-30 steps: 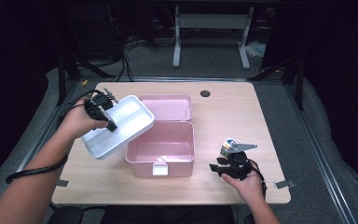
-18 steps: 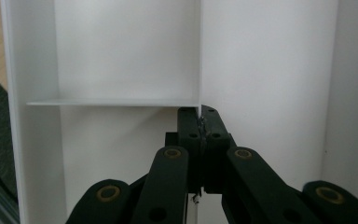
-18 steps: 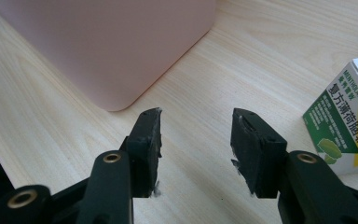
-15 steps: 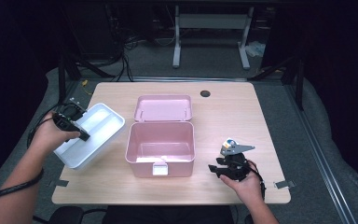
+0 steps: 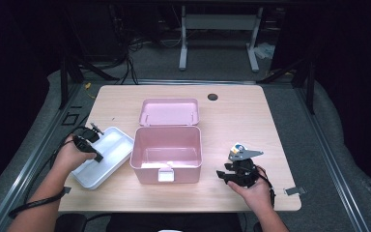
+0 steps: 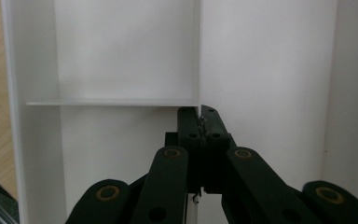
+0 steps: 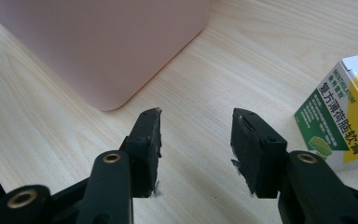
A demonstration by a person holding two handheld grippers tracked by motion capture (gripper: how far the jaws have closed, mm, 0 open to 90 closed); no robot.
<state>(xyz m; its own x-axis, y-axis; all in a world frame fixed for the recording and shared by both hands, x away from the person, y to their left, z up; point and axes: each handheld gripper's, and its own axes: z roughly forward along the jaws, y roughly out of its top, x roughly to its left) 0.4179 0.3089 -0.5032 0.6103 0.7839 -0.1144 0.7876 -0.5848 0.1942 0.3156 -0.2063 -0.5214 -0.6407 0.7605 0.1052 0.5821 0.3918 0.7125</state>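
A white divided tray [image 5: 107, 153] lies on the table left of the open pink box [image 5: 166, 154], whose lid [image 5: 169, 112] is folded back. My left gripper [image 5: 96, 154] is shut on the tray's thin inner wall; the left gripper view has the pads [image 6: 189, 125] pinched on that wall inside the white tray [image 6: 270, 70]. My right gripper [image 5: 228, 171] rests open on the table right of the box, nothing between its jaws. In the right gripper view the right gripper [image 7: 196, 126] faces the pink box [image 7: 102, 42], with a small green, yellow and white carton [image 7: 345, 121] beside it.
The small carton [image 5: 236, 149] stands just beyond my right gripper. A dark round hole [image 5: 212, 96] sits near the wooden table's [image 5: 232, 121] far edge. Cables and metal stand legs lie on the floor behind.
My left hand has carried the white tray from above the pink box leftward and down to the table beside it. The right gripper has stayed where it was.
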